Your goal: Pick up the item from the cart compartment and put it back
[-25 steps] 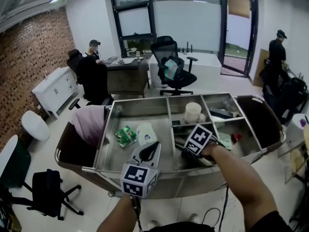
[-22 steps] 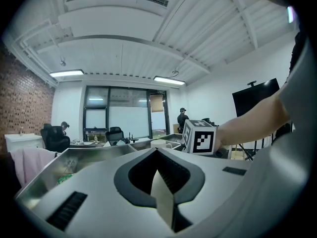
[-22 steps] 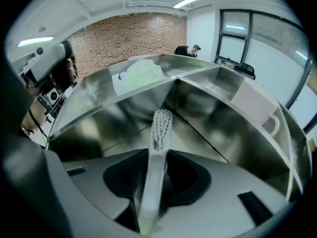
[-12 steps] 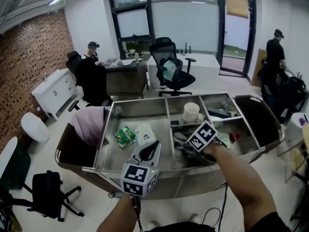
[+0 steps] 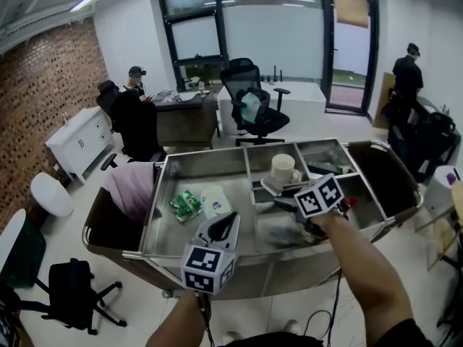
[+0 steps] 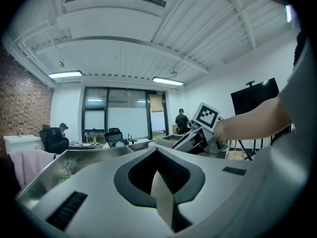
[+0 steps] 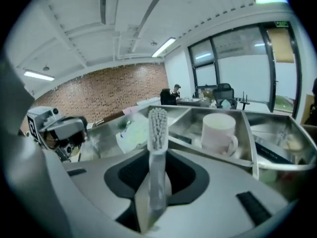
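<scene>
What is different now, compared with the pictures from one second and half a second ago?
The right gripper has risen out of a right-hand compartment of the cart. Its jaws have just been closing and now grip a toothbrush, which is lifted with it. The left gripper, the mug and the green packet stayed where they were.

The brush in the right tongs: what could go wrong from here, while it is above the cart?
1. The right tongs have just been closing on the brush, and they pinch only its handle. The long bristle end sticks out, so it might pivot or slip.
2. The white mug stands in the compartment just beyond. A swing of the brush could knock it.
</scene>
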